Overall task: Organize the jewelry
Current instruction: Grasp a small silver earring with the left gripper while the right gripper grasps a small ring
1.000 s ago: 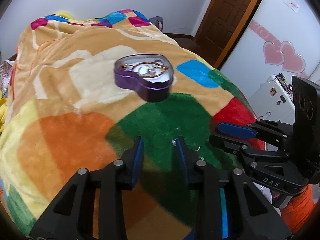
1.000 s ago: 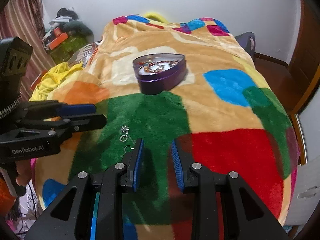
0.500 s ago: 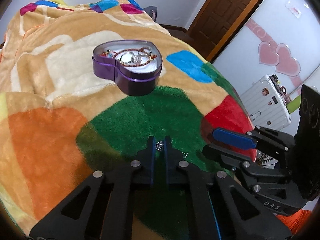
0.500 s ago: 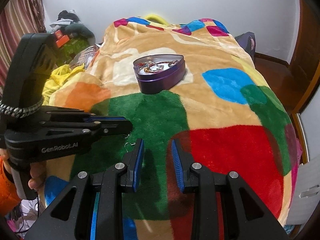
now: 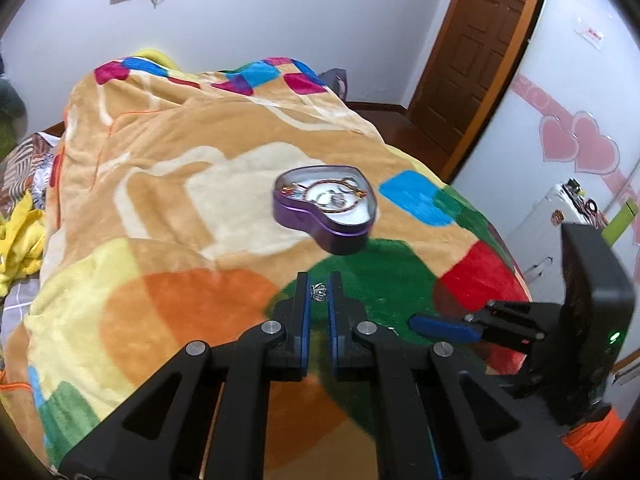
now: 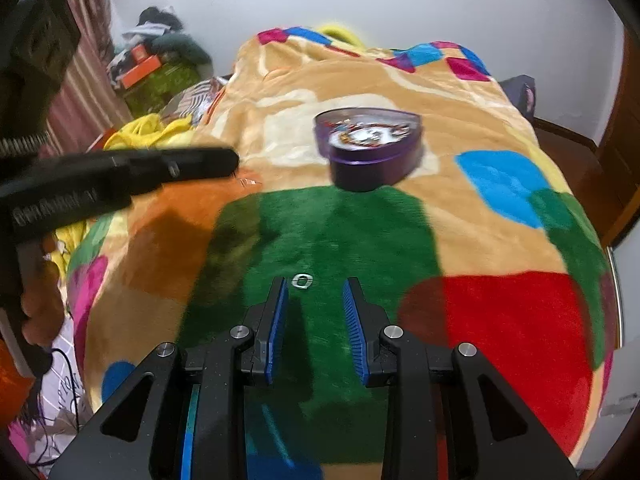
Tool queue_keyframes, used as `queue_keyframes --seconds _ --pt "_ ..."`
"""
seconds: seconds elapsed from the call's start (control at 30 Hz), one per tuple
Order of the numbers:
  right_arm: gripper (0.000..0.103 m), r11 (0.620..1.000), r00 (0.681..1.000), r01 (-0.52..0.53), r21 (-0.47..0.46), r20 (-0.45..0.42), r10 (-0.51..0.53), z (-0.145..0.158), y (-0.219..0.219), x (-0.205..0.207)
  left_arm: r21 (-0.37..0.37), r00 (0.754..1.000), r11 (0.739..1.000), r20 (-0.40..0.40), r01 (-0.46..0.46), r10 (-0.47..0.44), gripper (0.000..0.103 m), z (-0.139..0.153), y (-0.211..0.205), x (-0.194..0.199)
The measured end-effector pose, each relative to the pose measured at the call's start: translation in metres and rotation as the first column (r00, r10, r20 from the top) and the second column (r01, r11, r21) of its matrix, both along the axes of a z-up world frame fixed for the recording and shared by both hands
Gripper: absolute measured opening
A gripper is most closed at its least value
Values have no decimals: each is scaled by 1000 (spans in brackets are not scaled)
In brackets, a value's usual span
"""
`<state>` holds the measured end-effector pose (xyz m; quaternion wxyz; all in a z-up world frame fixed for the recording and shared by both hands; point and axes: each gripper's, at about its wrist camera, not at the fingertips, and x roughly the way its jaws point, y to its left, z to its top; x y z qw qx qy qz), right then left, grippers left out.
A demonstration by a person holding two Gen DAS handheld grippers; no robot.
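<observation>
Left gripper (image 5: 319,292) is clamped on a small silver charm (image 5: 319,291), pinched right at the fingertips and lifted clear of the blanket (image 5: 200,308). The purple heart tin (image 5: 325,210) sits ahead of it on the bed, open-topped, with a beaded bracelet and a few other pieces already lying on its white lining.

Right gripper (image 6: 314,300) is released, jaws wide, low over the green patch with a small silver ring (image 6: 302,281) lying on the blanket just past its tips, nearer the left finger than centred.

My read: the step in hand is carrying the charm to the tin.

- Grip is marginal, since only the tips hold it. Keep the squeeze constant and move smoothly, without wrist flicks.
- Come in above the tin rim, not across it. The wall is raised and the tin sits on soft plush, so a nudge may tip or slide it.
- Open only once the charm is over the white lining, and low, so it doesn't bounce out.
- Aim for a bare area to avoid snagging the bracelet.
- For the ring, re-centre the right gripper before closing. It sits flat in the pile and may be pushed down rather than caught.
</observation>
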<state>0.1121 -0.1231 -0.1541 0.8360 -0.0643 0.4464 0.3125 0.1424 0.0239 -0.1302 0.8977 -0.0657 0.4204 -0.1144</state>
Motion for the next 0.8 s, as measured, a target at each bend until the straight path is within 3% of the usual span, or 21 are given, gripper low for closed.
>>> queue_keyframes --seconds 0.2,0.33,0.8 --pt "25 999 1000 -12 -32 21 12 -8 8 -1 -2 1000 1000 -7 -21 21 6 -4 7 -2" --pt "10 999 1000 -8 -40 26 9 -8 7 1 -1 1000 1000 -7 -21 21 6 -4 6 -4" --pt "10 999 993 37 25 109 -39 26 -6 12 -6 999 1000 38 -14 14 6 13 2 8"
